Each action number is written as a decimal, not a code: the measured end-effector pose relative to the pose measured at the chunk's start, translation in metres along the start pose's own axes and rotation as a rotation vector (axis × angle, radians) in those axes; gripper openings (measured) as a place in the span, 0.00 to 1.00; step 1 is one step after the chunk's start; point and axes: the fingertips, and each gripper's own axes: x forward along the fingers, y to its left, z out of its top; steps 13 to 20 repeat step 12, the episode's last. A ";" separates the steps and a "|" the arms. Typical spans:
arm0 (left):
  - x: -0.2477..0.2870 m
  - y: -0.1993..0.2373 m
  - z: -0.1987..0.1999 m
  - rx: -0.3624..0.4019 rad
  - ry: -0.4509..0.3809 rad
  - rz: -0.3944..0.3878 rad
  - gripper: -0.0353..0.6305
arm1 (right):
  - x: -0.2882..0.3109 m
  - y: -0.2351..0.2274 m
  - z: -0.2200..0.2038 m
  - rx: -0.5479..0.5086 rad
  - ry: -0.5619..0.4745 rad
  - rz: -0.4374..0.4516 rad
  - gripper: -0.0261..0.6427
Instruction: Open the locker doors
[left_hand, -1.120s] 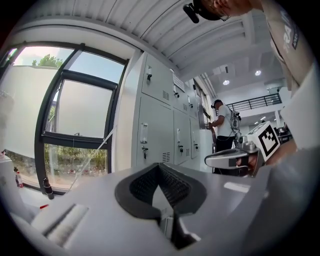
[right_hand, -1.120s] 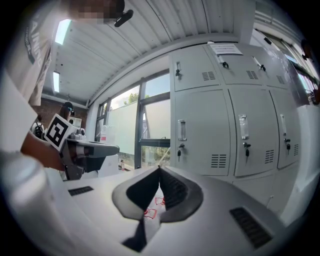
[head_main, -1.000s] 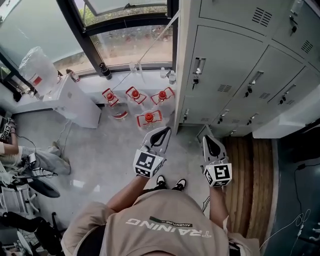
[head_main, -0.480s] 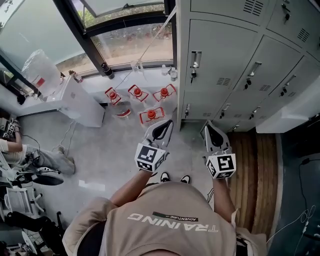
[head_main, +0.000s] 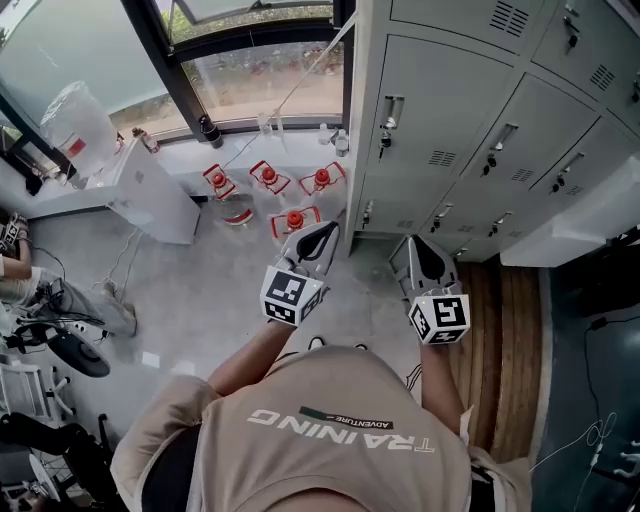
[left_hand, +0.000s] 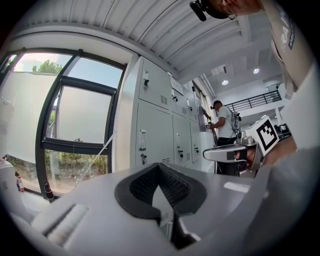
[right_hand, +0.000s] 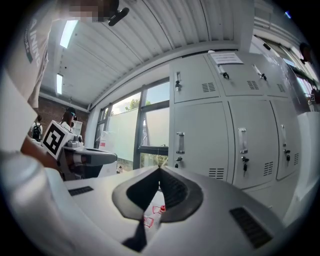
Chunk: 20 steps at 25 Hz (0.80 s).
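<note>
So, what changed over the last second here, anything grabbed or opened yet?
The right gripper has risen slightly in front of the locker doors, and the head view itself has shifted a little. Nothing was taken hold of or let go. Unchanged: the left gripper is beside it, both pairs of jaws are shut and empty, no handle is touched, and every door in view is closed.

Your lockers (head_main: 470, 120) run off the top and right edges of the head view, so you can't tell how far the bank goes. The notice (right_hand: 226, 58) on the top row is too small to read. Your torso (head_main: 330, 440) hides your legs. The left edge cuts off another person (head_main: 85, 308).
</note>
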 end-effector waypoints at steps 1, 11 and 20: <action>0.000 0.000 0.001 0.003 0.001 -0.001 0.06 | -0.001 0.000 0.000 0.003 0.000 -0.006 0.06; -0.005 -0.006 -0.003 0.003 0.002 -0.003 0.06 | -0.001 0.010 -0.008 -0.043 0.026 0.022 0.06; -0.005 -0.008 -0.005 0.000 0.008 -0.004 0.06 | -0.001 0.011 -0.010 -0.052 0.034 0.029 0.06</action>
